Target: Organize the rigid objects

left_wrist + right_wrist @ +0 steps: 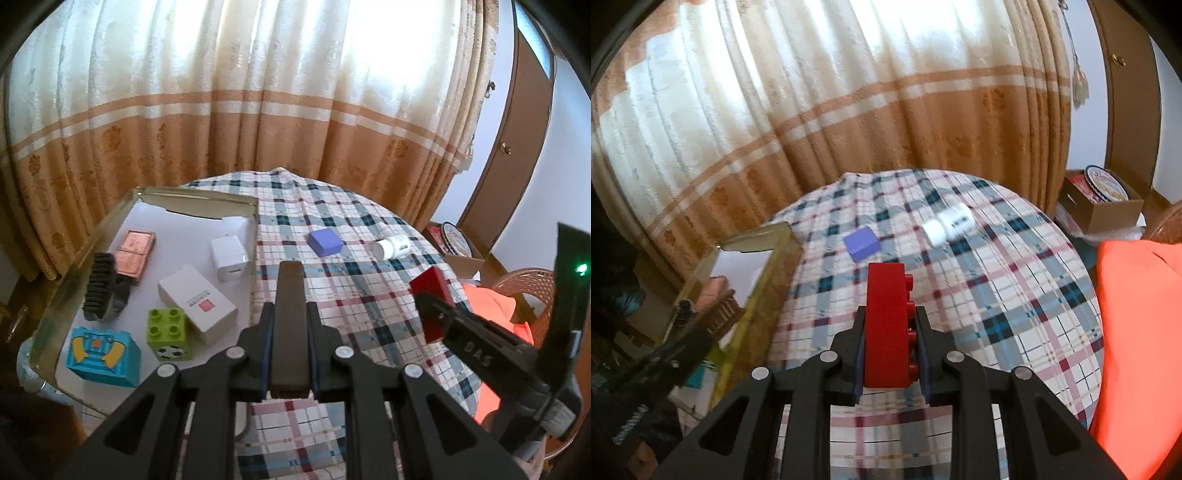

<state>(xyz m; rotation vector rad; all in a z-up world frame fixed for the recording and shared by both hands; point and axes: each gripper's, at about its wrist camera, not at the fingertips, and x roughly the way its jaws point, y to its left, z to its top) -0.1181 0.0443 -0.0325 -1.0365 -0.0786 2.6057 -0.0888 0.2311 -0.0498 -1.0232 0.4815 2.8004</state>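
My left gripper (290, 314) is shut on a dark brown flat bar (290, 310), held above the checked tablecloth beside the tray (92, 236). My right gripper (888, 332) is shut on a red toy brick (886, 325), also seen in the left wrist view (430, 291), held above the table's right part. A purple cube (325, 242) (860, 243) and a white bottle (391, 248) (951, 223) lying on its side rest on the cloth beyond both grippers.
The tray holds a white charger (229, 258), a white box (197, 302), a green brick (168, 332), a blue toy block (101, 354), a black brush (101, 291) and a pink box (133, 254). An orange cloth (1137, 332) lies at right. A curtain hangs behind.
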